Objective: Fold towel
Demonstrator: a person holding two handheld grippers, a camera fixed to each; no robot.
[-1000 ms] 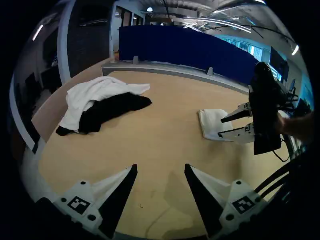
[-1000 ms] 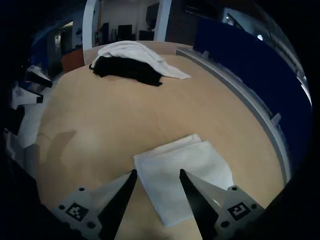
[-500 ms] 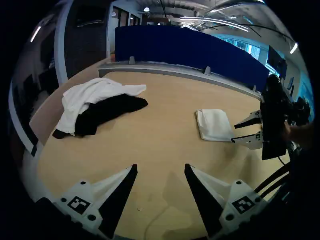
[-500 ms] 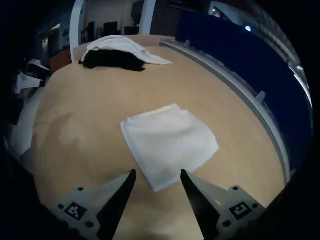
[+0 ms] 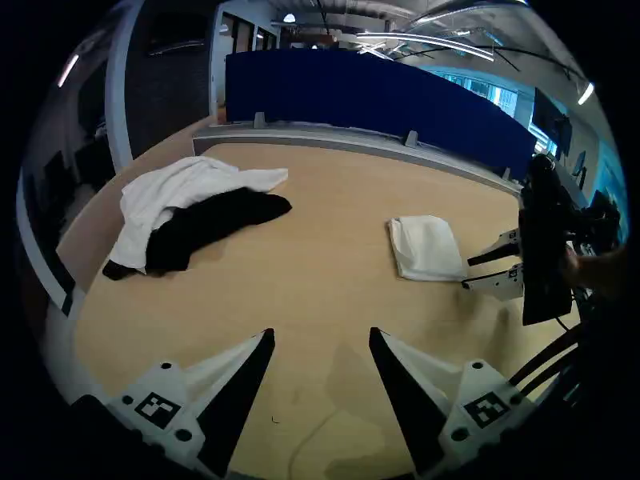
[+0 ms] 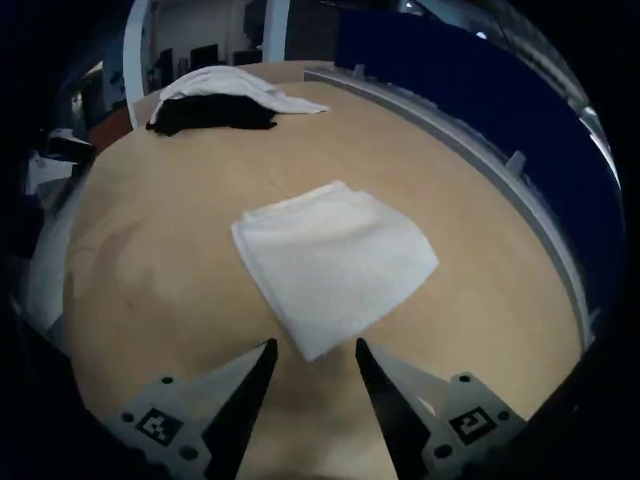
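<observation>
A folded white towel lies flat on the wooden table; in the left gripper view this towel sits at the right. My right gripper is open, its fingertips just short of the towel's near corner, nothing between them. From the left gripper view that right gripper hovers beside the towel's edge, held by a hand. My left gripper is open over bare table, well away from the towel.
A heap of white cloth over black cloth lies at the far left of the table; the same heap is far back in the right gripper view. A blue partition runs along the table's far edge.
My right gripper has drawn back from over the folded towel, so its fingertips now stand just off the near corner. The left gripper has barely moved.
</observation>
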